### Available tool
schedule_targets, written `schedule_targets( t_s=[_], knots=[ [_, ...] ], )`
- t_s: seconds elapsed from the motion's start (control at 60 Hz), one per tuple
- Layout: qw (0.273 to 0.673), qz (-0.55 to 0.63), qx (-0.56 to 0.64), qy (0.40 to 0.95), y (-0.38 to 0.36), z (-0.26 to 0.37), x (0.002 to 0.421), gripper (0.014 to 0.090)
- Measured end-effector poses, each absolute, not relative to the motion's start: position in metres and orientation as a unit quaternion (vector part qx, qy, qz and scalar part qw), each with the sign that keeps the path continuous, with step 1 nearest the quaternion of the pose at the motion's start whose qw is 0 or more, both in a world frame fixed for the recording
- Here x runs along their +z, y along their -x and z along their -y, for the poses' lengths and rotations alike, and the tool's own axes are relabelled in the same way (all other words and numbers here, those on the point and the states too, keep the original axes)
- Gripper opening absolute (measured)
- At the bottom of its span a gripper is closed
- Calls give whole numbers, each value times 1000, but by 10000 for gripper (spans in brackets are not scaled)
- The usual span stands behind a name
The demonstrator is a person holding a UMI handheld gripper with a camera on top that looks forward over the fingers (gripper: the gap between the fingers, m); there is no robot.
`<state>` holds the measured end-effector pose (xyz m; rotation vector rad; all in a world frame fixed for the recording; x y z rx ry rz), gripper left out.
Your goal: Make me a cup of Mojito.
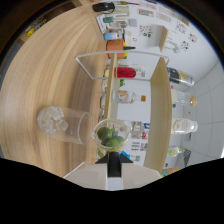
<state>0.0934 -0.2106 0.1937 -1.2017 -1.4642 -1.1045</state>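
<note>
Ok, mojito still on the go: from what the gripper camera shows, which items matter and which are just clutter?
For the mojito:
- glass bowl of limes, just ahead of the gripper
- clear cup with ice beside it on the wooden table
- clear bottle on the shelf, probably

Just lying about:
- red bottle
- orange cup
- papers on the wall

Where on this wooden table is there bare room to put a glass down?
Bare wood lies wide beyond the clear glass of ice cubes, away from the wooden shelf rack. It is crowded near the clear bowl of green limes and inside the rack with bottles.
</note>
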Motion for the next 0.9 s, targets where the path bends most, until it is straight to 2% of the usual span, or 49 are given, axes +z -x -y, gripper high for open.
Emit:
schedule_targets(
  t_s=[0.083,0.183,0.333,0.467,0.583,0.717,0.9],
  knots=[
    [471,576,-428,513,-95,214,198,161],
    [510,514,-386,571,-99,220,219,160],
    [576,355,-288,677,-123,230,252,160],
    [590,203,-177,761,-163,242,247,161],
    [561,101,-92,817,-201,253,204,161],
    [487,24,-33,872,-237,266,131,160],
    [415,-25,10,909,-264,275,45,161]
  ],
)
